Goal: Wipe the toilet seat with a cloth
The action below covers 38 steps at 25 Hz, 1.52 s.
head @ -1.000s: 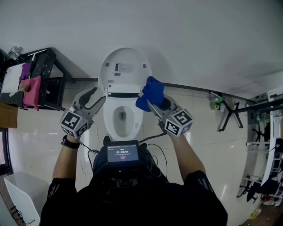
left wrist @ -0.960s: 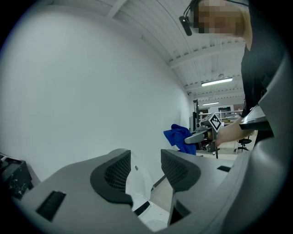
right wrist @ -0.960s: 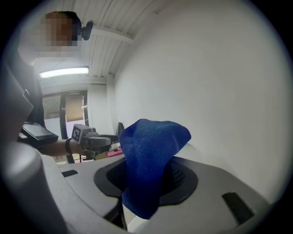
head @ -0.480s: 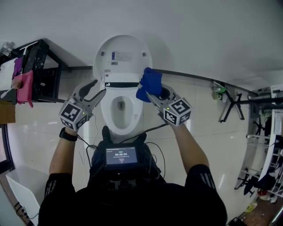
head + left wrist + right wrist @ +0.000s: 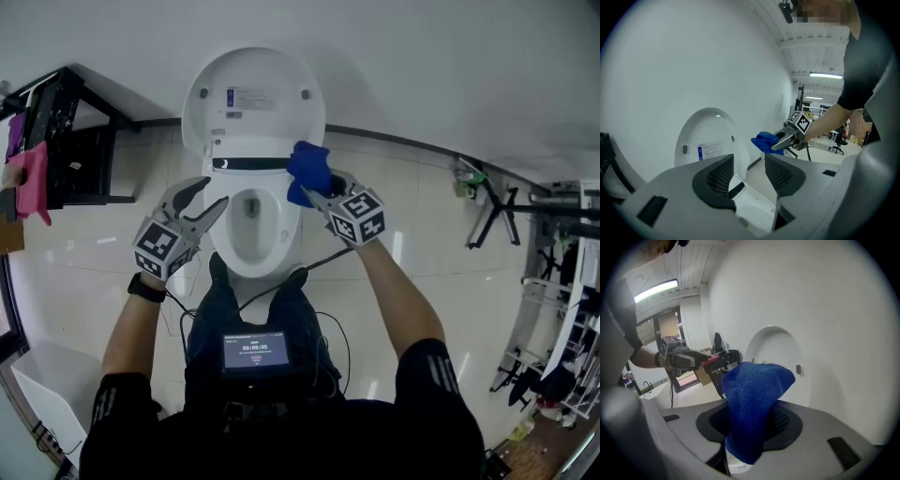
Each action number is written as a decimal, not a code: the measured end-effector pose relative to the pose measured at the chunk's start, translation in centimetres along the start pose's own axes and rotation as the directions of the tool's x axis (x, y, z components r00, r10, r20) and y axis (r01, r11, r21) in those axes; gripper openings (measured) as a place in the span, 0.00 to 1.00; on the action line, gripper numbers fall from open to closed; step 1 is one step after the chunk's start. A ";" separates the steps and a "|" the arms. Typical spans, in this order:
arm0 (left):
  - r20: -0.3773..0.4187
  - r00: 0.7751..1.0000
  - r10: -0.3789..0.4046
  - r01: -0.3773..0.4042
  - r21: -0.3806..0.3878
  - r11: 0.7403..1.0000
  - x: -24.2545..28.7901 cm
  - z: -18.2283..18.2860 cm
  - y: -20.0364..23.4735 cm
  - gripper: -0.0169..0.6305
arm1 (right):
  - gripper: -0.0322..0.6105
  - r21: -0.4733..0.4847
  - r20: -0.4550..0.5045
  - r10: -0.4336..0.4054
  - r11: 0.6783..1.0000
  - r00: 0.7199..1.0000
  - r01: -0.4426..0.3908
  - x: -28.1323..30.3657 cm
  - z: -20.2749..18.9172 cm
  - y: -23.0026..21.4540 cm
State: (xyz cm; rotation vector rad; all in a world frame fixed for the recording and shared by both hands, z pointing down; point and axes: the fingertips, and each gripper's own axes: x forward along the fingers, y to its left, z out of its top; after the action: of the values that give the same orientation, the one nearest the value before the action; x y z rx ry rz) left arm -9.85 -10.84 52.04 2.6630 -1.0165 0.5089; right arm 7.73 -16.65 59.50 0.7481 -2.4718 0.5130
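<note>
A white toilet stands below me with its lid (image 5: 254, 98) raised against the wall and its seat (image 5: 223, 234) down around the bowl. My right gripper (image 5: 316, 190) is shut on a blue cloth (image 5: 307, 172) (image 5: 752, 404), held over the seat's rear right corner. In the left gripper view the cloth (image 5: 765, 141) and the right gripper (image 5: 784, 140) hang beyond the lid (image 5: 705, 140). My left gripper (image 5: 202, 201) (image 5: 746, 169) hovers open and empty at the seat's left side.
A black rack (image 5: 56, 141) with a pink cloth (image 5: 30, 178) stands at the left wall. A cable (image 5: 281, 277) runs across my lap to a small screen (image 5: 254, 349). A white bin (image 5: 42, 394) is at lower left; folded stands (image 5: 497, 211) lean at right.
Both grippers moved forward toward the toilet; the blue cloth now sits lower, by the seat's rear right. My head has come closer over the bowl.
</note>
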 end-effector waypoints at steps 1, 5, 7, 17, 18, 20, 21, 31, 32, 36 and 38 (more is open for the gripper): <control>-0.005 1.000 -0.003 0.003 -0.012 1.000 0.4 -0.8 -0.2 0.35 | 0.32 -0.010 -0.028 -0.003 1.000 1.000 0.003 1.0 -1.4 -0.6; -0.039 0.999 -0.012 0.010 -0.047 0.999 1.9 -4.7 -1.0 0.35 | 0.32 -0.049 -0.133 -0.006 0.999 0.991 -0.001 5.4 -6.9 -2.4; -0.059 0.998 -0.020 0.017 -0.052 0.998 2.7 -6.5 -1.3 0.36 | 0.32 -0.070 -0.175 0.001 0.997 0.985 -0.014 7.6 -9.5 -3.0; -0.175 0.982 -0.068 0.052 -0.090 0.995 8.9 -16.4 -0.2 0.37 | 0.32 -0.115 -0.349 0.036 0.990 0.936 -0.081 16.5 -20.3 -5.2; -0.184 0.980 -0.072 0.056 -0.093 0.994 9.6 -17.2 -0.2 0.37 | 0.32 -0.124 -0.366 0.030 0.989 0.930 -0.081 17.4 -21.6 -5.7; -0.197 0.977 -0.077 0.056 -0.110 0.992 10.7 -18.9 -0.1 0.37 | 0.32 -0.147 -0.404 0.006 0.987 0.915 -0.071 19.2 -24.3 -6.9; -0.201 0.976 -0.079 0.055 -0.122 0.991 11.2 -19.7 -0.2 0.37 | 0.32 -0.164 -0.425 -0.012 0.984 0.905 -0.065 20.0 -25.3 -7.4; -0.204 0.974 -0.100 0.067 -0.166 0.984 13.2 -23.9 -1.5 0.37 | 0.33 -0.380 -0.531 -0.114 0.918 0.840 -0.115 25.5 -32.2 -9.6; -0.205 0.974 -0.100 0.066 -0.169 0.983 13.3 -24.2 -1.6 0.37 | 0.33 -0.399 -0.525 -0.123 0.909 0.842 -0.117 25.7 -32.3 -9.6; -0.206 0.973 -0.103 0.066 -0.177 0.982 13.2 -24.6 -2.0 0.37 | 0.33 -0.480 -0.572 -0.147 0.858 0.807 -0.184 25.2 -33.3 -8.8; -0.208 0.972 -0.107 0.069 -0.180 0.981 13.1 -24.6 -2.5 0.37 | 0.33 -0.533 -0.629 -0.160 0.801 0.761 -0.273 24.9 -34.5 -7.5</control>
State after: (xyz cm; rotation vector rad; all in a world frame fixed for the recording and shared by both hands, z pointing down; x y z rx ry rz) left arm -4.81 -8.30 79.42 2.4259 -0.8345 0.6454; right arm 6.40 -15.99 102.67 0.1615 -1.8076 -0.0364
